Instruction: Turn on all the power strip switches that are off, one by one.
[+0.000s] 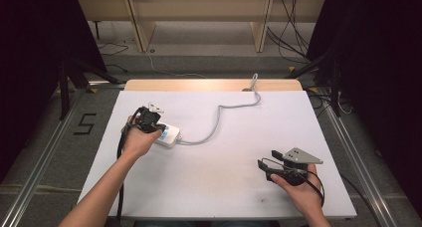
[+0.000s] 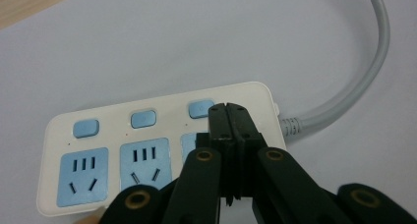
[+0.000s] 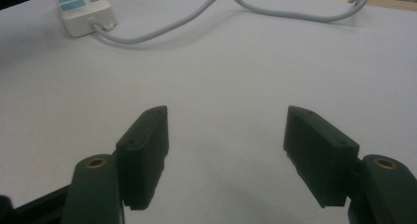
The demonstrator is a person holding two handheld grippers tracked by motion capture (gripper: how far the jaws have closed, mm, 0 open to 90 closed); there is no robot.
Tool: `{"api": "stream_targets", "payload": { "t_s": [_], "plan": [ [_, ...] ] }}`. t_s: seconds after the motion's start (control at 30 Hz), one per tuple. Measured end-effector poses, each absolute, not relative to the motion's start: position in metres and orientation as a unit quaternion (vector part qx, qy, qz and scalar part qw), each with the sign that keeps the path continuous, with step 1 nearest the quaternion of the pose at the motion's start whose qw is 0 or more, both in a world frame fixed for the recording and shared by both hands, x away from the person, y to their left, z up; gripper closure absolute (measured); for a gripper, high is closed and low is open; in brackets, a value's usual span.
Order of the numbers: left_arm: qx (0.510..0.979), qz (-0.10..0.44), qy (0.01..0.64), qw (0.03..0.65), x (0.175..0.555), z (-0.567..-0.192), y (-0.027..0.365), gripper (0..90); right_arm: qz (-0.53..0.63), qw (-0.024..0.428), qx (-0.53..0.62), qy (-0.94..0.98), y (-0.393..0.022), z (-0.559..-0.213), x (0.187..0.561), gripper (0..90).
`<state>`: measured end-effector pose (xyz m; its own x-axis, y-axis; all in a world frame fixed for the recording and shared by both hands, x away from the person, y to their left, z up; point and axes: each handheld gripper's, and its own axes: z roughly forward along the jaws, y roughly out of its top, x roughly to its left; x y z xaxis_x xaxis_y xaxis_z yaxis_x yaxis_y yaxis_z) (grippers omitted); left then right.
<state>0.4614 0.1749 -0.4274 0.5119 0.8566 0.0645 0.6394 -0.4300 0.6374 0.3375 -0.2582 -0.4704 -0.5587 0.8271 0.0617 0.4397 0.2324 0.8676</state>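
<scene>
White table carries the power strip at its left; my left gripper, pressed together, hovers at its rightmost blue switch, apparently not yet pressed; my right gripper rests spread.

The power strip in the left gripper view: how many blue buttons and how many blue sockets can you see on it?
Blue buttons: 3
Blue sockets: 3, the third partly hidden behind the shut left tongs
Total on the power strip: 6
</scene>
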Motion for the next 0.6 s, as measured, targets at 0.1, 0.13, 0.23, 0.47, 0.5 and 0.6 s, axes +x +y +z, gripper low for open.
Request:
{"api": "stream_targets", "payload": {
  "t_s": [0.1, 0.13, 0.23, 0.47, 0.5, 0.6],
  "plan": [
    [0.823, 0.191, 0.457, 0.278, 0.464, -0.429, 0.174, 89.6, 0.455, 0.212, 0.419, 0.756, -0.259, -0.470, 0.338, 34.5],
    [0.824, 0.189, 0.458, 0.276, 0.464, -0.430, 0.174, 89.6, 0.455, 0.212, 0.419, 0.756, -0.259, -0.470, 0.338, 34.5],
    [0.822, 0.189, 0.462, 0.274, 0.468, -0.431, 0.174, 89.6, 0.456, 0.212, 0.419, 0.756, -0.259, -0.470, 0.338, 34.5],
    [0.825, 0.185, 0.463, 0.266, 0.475, -0.432, 0.172, 89.6, 0.455, 0.211, 0.420, 0.757, -0.258, -0.471, 0.338, 34.5],
    [0.825, 0.185, 0.464, 0.265, 0.476, -0.432, 0.171, 89.6, 0.454, 0.211, 0.420, 0.757, -0.258, -0.471, 0.338, 34.5],
    [0.826, 0.184, 0.464, 0.261, 0.480, -0.432, 0.169, 89.6, 0.455, 0.211, 0.420, 0.756, -0.258, -0.470, 0.338, 34.5]
  ]
}}
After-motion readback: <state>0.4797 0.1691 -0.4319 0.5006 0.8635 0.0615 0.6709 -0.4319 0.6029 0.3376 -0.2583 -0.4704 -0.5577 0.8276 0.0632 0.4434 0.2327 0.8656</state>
